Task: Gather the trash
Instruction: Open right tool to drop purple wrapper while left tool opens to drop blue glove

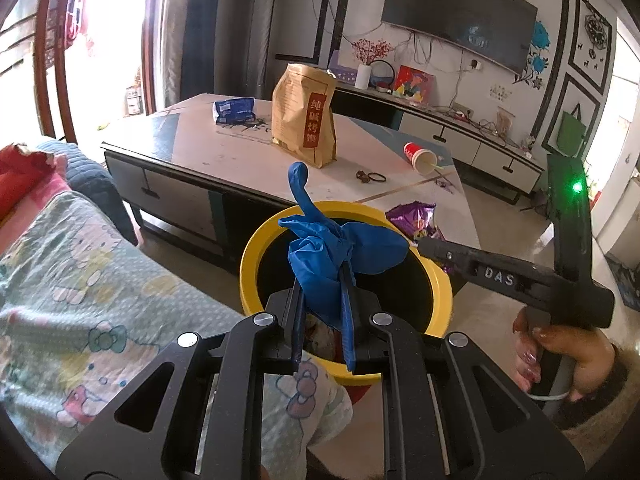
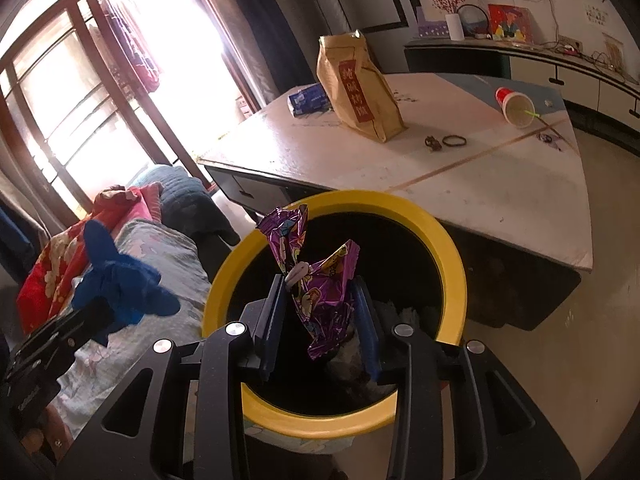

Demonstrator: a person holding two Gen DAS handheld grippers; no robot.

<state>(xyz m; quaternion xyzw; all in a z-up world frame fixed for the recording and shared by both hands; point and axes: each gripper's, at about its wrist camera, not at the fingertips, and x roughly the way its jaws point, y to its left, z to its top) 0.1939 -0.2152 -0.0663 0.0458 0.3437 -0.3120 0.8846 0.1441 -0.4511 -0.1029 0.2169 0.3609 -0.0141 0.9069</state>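
A round bin with a yellow rim [image 1: 250, 264] [image 2: 448, 240] stands on the floor between the sofa and the coffee table. My left gripper [image 1: 323, 280] is shut on a crumpled blue glove [image 1: 320, 256], held over the bin's near-left rim. In the right wrist view, my right gripper [image 2: 318, 284] is shut on a purple snack wrapper [image 2: 320, 284] above the bin's opening. The left wrist view shows the wrapper [image 1: 414, 218] at the right gripper's tip [image 1: 424, 242]. The right wrist view shows the glove [image 2: 120, 284] at far left. Pale trash [image 2: 400, 314] lies inside the bin.
The coffee table [image 1: 224, 152] beyond the bin holds a brown paper bag [image 1: 304, 120], a tipped red paper cup with a straw [image 1: 418, 156], a blue packet [image 1: 234, 110] and hair ties [image 1: 376, 177]. A blanket-covered sofa [image 1: 80, 280] lies left. A hand [image 1: 560, 352] grips the right gripper's handle.
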